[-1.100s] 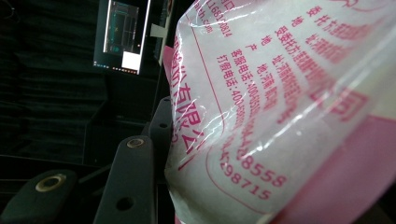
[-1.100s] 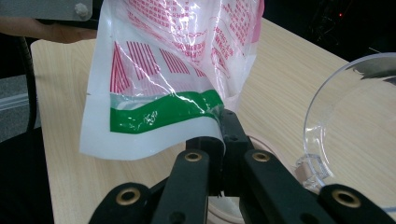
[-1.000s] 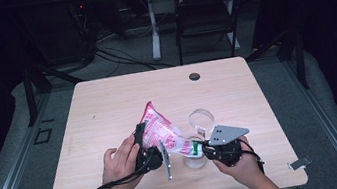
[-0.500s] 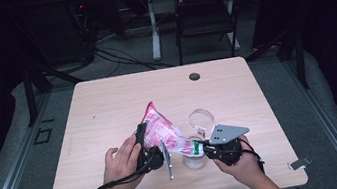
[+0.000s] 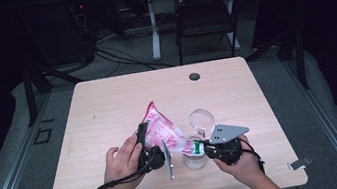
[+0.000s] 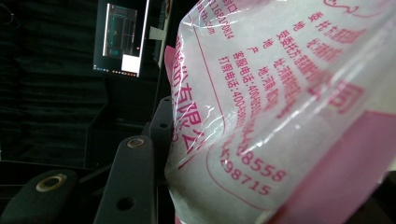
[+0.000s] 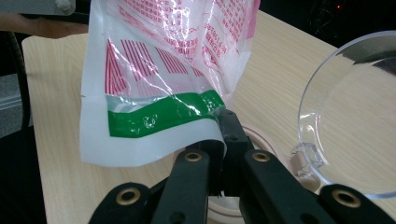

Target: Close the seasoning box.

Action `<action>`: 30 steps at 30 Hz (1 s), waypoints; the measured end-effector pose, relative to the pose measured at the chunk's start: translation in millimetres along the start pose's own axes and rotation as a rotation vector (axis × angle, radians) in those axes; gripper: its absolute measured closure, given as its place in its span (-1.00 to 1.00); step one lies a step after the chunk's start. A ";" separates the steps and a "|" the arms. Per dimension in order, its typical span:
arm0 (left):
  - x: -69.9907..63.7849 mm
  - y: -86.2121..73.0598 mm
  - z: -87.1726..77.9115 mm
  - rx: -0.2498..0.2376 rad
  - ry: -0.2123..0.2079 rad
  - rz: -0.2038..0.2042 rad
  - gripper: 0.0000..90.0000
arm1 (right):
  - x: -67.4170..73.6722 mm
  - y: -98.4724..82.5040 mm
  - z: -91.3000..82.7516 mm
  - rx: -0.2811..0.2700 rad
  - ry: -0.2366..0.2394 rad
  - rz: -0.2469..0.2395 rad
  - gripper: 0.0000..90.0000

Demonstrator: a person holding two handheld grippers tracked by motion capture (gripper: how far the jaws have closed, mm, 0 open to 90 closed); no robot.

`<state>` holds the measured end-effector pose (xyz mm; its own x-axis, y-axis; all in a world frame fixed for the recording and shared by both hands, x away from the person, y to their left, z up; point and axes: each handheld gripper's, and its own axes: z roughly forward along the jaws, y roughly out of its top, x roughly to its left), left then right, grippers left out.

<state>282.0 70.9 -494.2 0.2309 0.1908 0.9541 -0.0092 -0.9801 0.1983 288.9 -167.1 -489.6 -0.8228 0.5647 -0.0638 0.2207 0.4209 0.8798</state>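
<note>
Your right gripper (image 7: 219, 154) pinches the bag's (image 5: 161, 128) green-striped corner; your left gripper (image 5: 144, 143) clamps its body, near-centre above the table (image 5: 107, 103). Step, as judged: tearing it open over the clear cup (image 5: 195, 159). Next calls for a steady pull apart. Loose lid (image 5: 201, 119) beside; dark room, chair (image 5: 206, 8) beyond.

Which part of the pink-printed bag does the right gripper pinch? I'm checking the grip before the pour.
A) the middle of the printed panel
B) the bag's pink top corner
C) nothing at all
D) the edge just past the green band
D: in the right gripper view the right gripper is shut on the bag at its white edge beside the green band.
</note>
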 end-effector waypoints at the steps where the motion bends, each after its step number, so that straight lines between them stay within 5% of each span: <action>1: 0.3 0.3 -0.3 0.004 -0.002 0.000 0.32 | 0.0 0.0 -0.1 0.000 -0.001 0.000 1.00; 30: 1.2 1.3 0.2 -0.004 0.009 0.005 0.32 | -0.3 -0.4 -0.3 0.000 -0.002 0.002 1.00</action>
<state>282.4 69.8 -492.8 0.2223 0.1865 0.9570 -0.0142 -0.9808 0.1944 289.0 -167.7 -489.8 -0.8215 0.5668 -0.0626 0.2223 0.4193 0.8802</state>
